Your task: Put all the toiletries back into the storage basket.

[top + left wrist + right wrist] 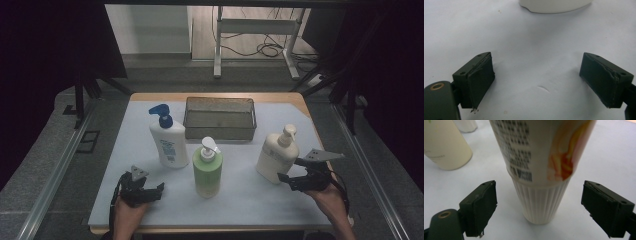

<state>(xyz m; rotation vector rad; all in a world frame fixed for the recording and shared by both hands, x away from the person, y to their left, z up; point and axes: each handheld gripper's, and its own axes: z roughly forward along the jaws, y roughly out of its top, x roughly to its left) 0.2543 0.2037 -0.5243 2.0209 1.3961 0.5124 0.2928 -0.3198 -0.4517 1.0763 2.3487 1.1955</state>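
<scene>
Two grippers, fingers standing apart: right gripper (289, 170) flanking cream pump bottle (276, 155), untouched; off-centre squeeze is risking toppling it on bench (250, 200). Left gripper (150, 187) idling, empty.

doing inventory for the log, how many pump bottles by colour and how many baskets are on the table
White pump bottle with blue pump: 1
Green pump bottle with white pump: 1
Cream pump bottle: 1
Wire mesh basket: 1
Total: 4 things, 3 bottles and 1 basket
</scene>
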